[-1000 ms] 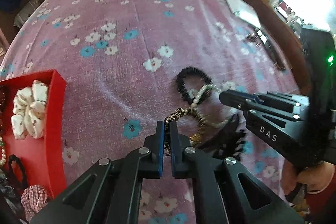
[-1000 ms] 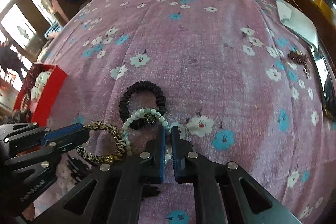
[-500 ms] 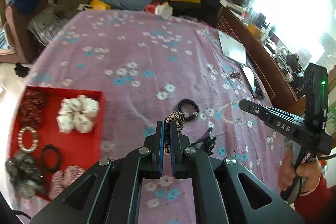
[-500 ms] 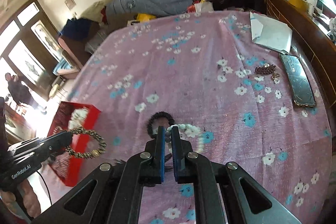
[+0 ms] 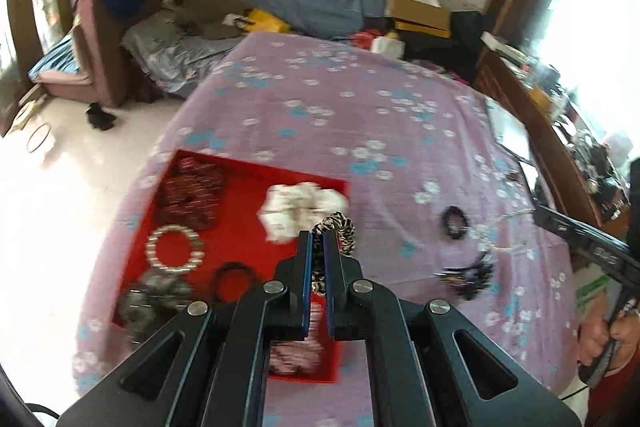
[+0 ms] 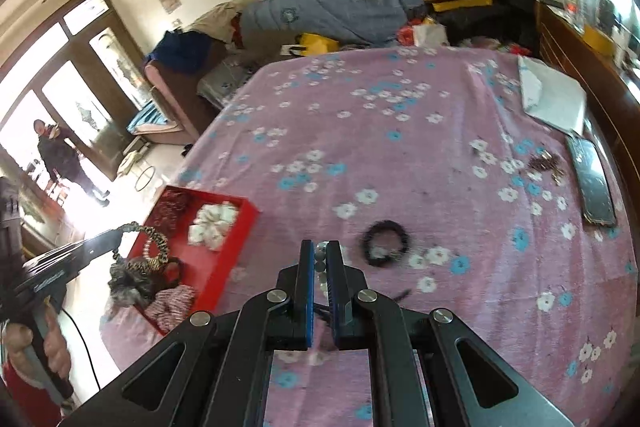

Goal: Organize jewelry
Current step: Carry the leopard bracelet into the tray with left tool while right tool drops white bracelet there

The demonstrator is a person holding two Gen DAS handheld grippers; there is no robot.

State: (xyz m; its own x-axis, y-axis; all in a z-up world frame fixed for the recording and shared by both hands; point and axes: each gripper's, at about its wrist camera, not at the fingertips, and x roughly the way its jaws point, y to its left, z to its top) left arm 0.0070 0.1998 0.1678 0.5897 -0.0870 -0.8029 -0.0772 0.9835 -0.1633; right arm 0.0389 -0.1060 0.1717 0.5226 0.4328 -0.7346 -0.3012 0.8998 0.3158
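Observation:
In the left wrist view my left gripper [image 5: 317,239] is shut on a leopard-print hair loop [image 5: 340,229], held in the air above the red tray [image 5: 248,227]. The tray holds a white scrunchie [image 5: 302,205], a pearl bracelet [image 5: 174,249] and several darker hair ties. My right gripper [image 6: 320,247] is shut on a pale bead bracelet [image 6: 320,261], lifted over the pink floral bedspread [image 6: 400,155]. A black scrunchie [image 6: 386,241] lies on the bed just beyond it, and a black hair clip [image 5: 466,275] lies nearer.
A dark phone [image 6: 594,183], a white sheet [image 6: 552,99] and a small brown bead cluster [image 6: 544,163] lie by the bed's right edge, next to a wooden dresser. Beyond the bed are a sofa and piled bedding. A person [image 6: 60,155] stands at the doorway on the left.
Both grippers have risen off the bed with their pieces. The left one has carried the leopard loop leftward over the red tray. The bead bracelet has left the black scrunchie.

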